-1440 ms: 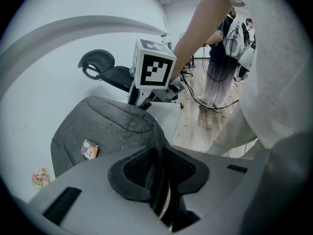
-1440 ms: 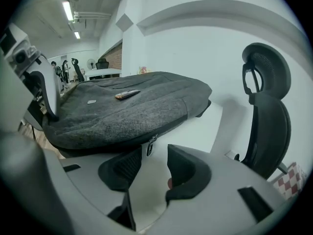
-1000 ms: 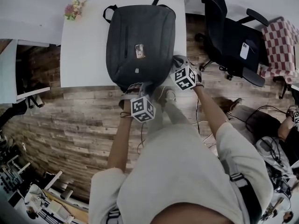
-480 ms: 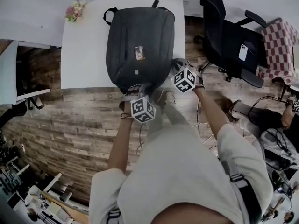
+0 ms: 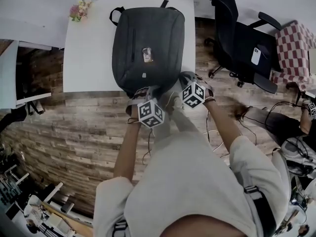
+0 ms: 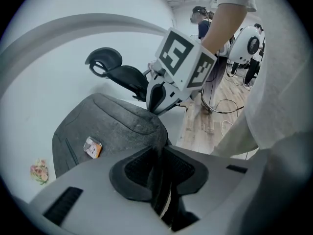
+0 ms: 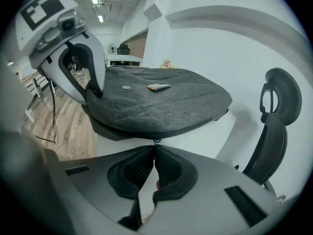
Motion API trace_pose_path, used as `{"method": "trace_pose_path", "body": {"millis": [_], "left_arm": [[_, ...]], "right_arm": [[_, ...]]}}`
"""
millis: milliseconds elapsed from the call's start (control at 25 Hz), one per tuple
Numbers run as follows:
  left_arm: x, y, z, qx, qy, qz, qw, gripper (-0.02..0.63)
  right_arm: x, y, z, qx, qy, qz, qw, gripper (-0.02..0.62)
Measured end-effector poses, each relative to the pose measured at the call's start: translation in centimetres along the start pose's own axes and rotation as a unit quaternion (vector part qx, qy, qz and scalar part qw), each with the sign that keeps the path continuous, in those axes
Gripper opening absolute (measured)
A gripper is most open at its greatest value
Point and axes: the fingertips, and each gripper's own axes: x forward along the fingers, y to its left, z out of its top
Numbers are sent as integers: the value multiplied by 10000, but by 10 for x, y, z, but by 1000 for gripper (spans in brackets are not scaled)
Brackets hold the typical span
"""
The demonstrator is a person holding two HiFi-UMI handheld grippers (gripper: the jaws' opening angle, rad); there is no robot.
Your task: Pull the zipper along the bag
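Two hand-held grippers [image 6: 159, 153] [image 7: 154, 148] tight on bag [image 5: 148, 38] and zipper [image 7: 154, 141]

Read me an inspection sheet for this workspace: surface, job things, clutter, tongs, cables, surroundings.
Surface: white table, backpack on it.
Job's things: dark grey backpack lying flat; zipper pull at its near edge.
Clutter: small bunch of flowers at the table's far left corner.
Tongs: left tongs have just been closing and clamp the backpack's near edge; right tongs shut on the zipper pull.
Cables: loose cables on the wooden floor.
Surroundings: black office chair with a phone on its seat; checked cloth beyond.
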Motion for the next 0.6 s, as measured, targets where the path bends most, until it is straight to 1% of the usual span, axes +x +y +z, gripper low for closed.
{"method": "trace_pose_path", "body": {"millis": [240, 440, 600], "left_arm": [[1, -2, 2, -74, 7, -35, 10000, 87], [1, 2, 5, -128, -12, -87, 9999, 87], [3, 1, 7, -105, -10, -146, 9998, 87]], "right_arm": [[-11, 35, 0, 80, 56, 235, 9997, 21], [-17, 54, 6, 402, 170, 380, 9983, 21], [-20, 77, 13, 620, 247, 574, 9961, 23]]}}
